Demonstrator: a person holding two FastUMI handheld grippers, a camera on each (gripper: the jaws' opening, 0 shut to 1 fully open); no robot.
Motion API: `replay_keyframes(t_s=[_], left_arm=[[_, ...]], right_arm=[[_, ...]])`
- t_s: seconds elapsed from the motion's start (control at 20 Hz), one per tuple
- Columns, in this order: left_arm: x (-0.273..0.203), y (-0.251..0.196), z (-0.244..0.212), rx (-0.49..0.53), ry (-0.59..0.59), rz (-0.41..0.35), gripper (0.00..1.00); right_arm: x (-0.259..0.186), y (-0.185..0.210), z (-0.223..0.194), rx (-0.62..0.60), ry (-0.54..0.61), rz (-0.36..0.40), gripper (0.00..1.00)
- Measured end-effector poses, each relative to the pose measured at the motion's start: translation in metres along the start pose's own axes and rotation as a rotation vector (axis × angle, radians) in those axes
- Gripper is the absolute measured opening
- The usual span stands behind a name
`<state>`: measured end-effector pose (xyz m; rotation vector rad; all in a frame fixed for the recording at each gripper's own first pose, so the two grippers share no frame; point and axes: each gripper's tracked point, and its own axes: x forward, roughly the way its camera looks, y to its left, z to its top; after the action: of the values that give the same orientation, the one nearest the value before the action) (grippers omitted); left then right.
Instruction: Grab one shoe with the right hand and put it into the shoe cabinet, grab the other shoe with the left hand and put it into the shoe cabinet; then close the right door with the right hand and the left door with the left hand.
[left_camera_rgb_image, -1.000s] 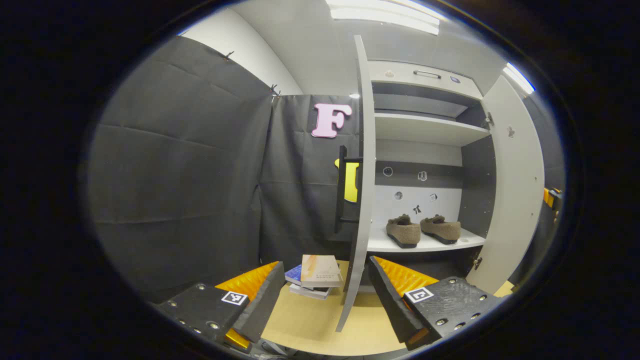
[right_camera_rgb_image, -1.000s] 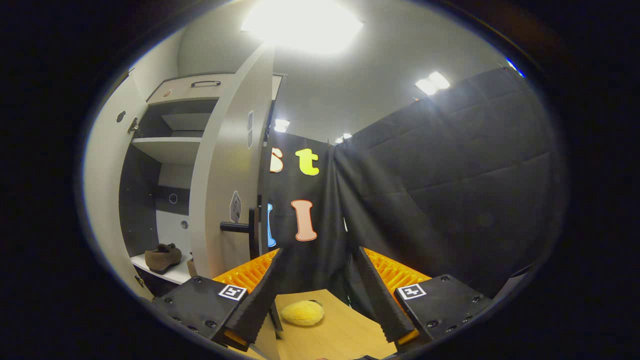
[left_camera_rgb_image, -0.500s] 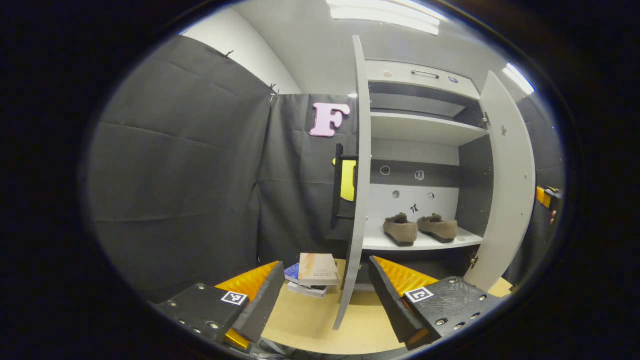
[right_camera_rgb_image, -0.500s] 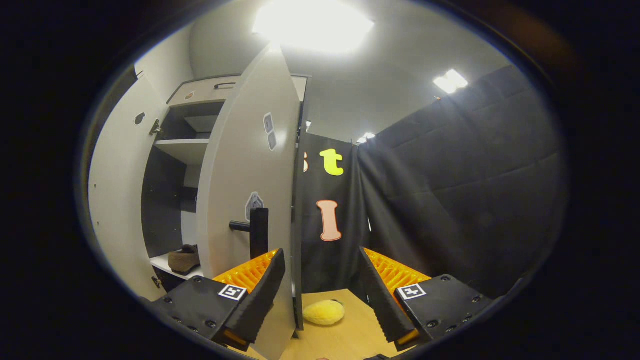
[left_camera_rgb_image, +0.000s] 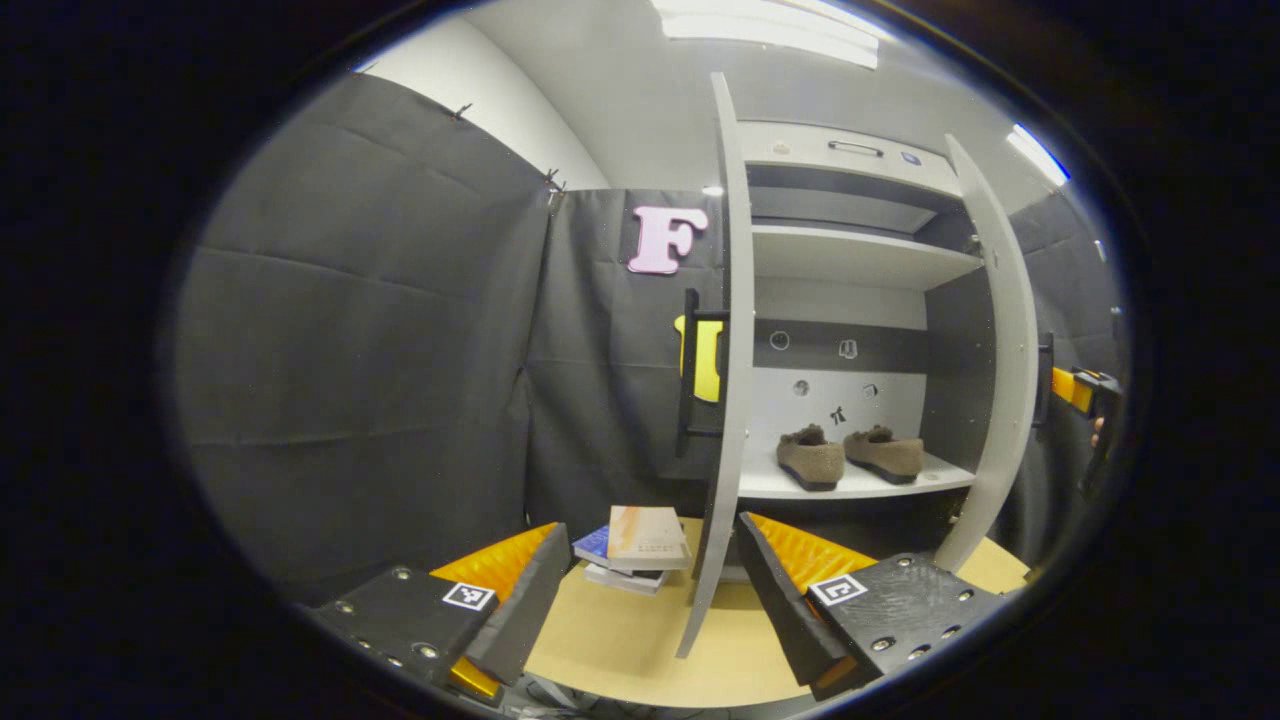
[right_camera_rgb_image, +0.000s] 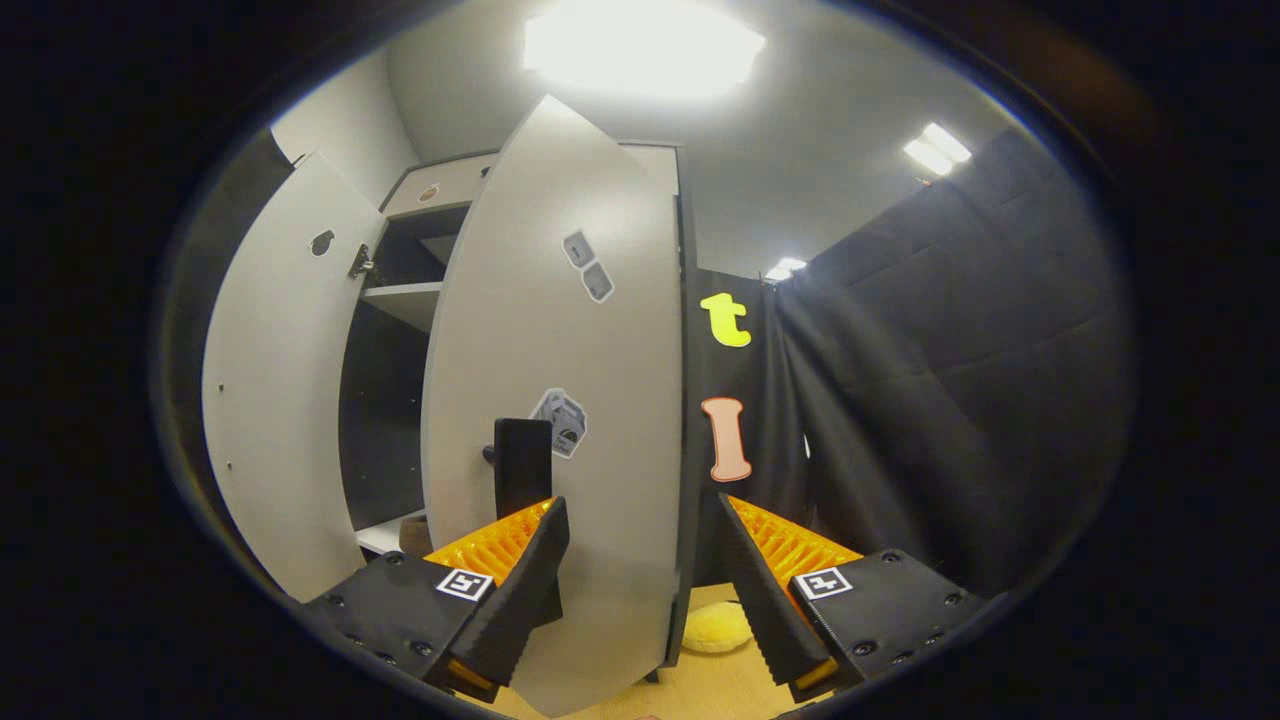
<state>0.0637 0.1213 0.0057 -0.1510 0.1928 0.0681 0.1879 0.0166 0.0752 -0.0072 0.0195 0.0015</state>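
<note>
Both shoes (left_camera_rgb_image: 850, 455) sit on the cabinet's lower shelf (left_camera_rgb_image: 860, 483). Right door (right_camera_rgb_image: 570, 400): rigid panel, probably light on its hinges; push beside its handle (right_camera_rgb_image: 522, 453). Right gripper (right_camera_rgb_image: 640, 585) spread wide, empty. Left gripper (left_camera_rgb_image: 650, 590) likewise, near left door (left_camera_rgb_image: 728, 380).

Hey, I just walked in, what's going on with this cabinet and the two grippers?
Both brown fuzzy shoes sit side by side on the lower shelf of the grey shoe cabinet. A person is working on the doors with two handheld grippers. The right gripper, jaws open, is up against the outer face of the grey right door, beside its black handle; that door stands partly closed. The left gripper, also open, faces the edge of the grey left door, which stands wide open.
</note>
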Motion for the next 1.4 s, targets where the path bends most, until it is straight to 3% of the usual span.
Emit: replay_keyframes(t_s=[0.25, 0.3, 0.5, 0.65, 0.7, 0.95, 1.4], left_arm=[[-0.007, 0.025, 0.003, 0.014, 0.008, 0.053, 1.0], [-0.007, 0.028, 0.002, 0.014, 0.008, 0.062, 1.0], [-0.005, 0.037, 0.003, 0.016, 0.013, 0.081, 1.0], [0.006, 0.045, 0.011, 0.017, 0.005, 0.083, 1.0], [0.011, 0.049, 0.016, 0.017, -0.001, 0.083, 1.0], [0.046, 0.06, 0.05, 0.034, -0.048, 0.074, 0.98], [0.119, 0.067, 0.079, 0.001, -0.075, 0.062, 1.0]], right_arm=[[0.027, 0.038, -0.005, 0.001, 0.013, 0.05, 0.91], [0.028, 0.04, -0.006, 0.004, 0.016, 0.049, 0.94], [0.03, 0.039, -0.007, 0.033, 0.023, 0.064, 0.91], [0.021, 0.027, -0.008, 0.061, 0.023, 0.046, 0.92], [0.017, 0.022, -0.007, 0.055, 0.017, 0.038, 0.98], [-0.006, -0.018, -0.015, -0.014, 0.005, -0.016, 0.98], [-0.032, -0.072, -0.053, -0.057, 0.103, -0.076, 0.99]])
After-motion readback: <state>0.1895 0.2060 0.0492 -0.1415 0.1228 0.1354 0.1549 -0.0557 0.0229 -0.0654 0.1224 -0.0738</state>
